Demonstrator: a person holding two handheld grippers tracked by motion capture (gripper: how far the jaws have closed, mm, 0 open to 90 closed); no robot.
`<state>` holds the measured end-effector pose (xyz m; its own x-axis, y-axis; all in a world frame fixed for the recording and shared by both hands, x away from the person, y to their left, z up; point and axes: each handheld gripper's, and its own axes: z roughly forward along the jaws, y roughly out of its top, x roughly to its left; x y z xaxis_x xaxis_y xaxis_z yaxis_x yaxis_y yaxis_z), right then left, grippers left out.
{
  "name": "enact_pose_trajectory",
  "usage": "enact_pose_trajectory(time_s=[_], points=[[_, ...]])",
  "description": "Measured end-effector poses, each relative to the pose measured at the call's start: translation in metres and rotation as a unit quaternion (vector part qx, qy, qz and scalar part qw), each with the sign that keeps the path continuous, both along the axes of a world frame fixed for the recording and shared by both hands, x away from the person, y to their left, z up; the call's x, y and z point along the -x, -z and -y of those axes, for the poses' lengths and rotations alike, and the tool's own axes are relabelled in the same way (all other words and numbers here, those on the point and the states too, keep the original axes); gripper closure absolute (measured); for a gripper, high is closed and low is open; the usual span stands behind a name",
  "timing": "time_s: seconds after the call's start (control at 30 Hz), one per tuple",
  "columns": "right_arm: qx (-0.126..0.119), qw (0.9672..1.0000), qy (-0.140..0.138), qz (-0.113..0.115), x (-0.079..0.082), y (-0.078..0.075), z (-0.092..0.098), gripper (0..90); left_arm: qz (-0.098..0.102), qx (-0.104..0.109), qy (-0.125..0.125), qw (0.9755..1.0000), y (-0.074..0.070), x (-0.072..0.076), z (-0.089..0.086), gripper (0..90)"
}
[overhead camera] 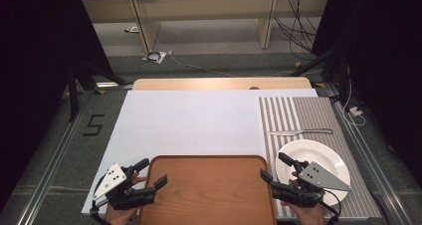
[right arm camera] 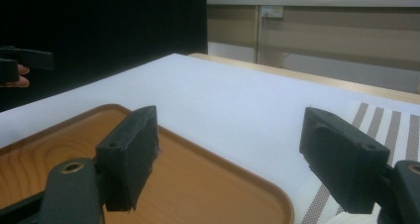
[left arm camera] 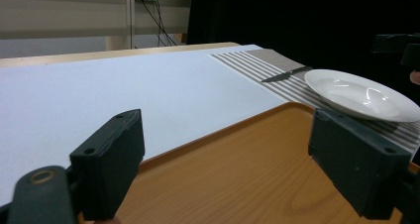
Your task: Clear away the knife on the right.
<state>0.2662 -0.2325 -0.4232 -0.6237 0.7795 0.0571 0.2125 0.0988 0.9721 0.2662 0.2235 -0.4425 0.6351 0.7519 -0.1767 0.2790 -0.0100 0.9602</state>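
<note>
Both grippers are held wide open at the near corners of a rectangular brown wooden tray point(overhead camera: 209, 190).

The left gripper point(overhead camera: 153, 172) is held at the tray's left edge and the right gripper point(overhead camera: 272, 168) at its right edge; nothing is gripped. A round white plate point(overhead camera: 326, 158) and a silver knife point(overhead camera: 300, 132) are seen on the striped grey placemat point(overhead camera: 318, 113) beside the tray.

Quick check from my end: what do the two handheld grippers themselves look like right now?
Both the left gripper and right gripper are matte black with two blocky jaws. Each carries a grey three-cornered plate with dark holes on top. A black cable trails from the right one. No sleeves visible.
</note>
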Motion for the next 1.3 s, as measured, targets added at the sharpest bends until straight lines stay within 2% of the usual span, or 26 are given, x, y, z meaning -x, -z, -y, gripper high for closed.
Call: enact_pose_trajectory(time_s=[0.37,0.5,0.97,1.3], points=[[0.006,1.0000,-0.002,0.002,0.000,-0.001,-0.001,24.1,0.001,0.004,0.000,1.0000,-0.001,0.001,0.000,14.1],[0.018,0.9998,0.002,0.007,-0.001,-0.003,0.000,24.2,0.001,0.004,0.000,1.0000,-0.001,0.001,0.000,14.1],[0.042,0.9981,0.041,0.019,-0.014,-0.008,0.017,25.0,0.000,0.004,0.001,1.0000,-0.001,0.001,-0.001,14.1],[0.060,0.9957,0.070,0.005,-0.030,-0.009,0.035,25.0,0.000,0.005,0.001,1.0000,-0.001,0.001,-0.001,14.2]])
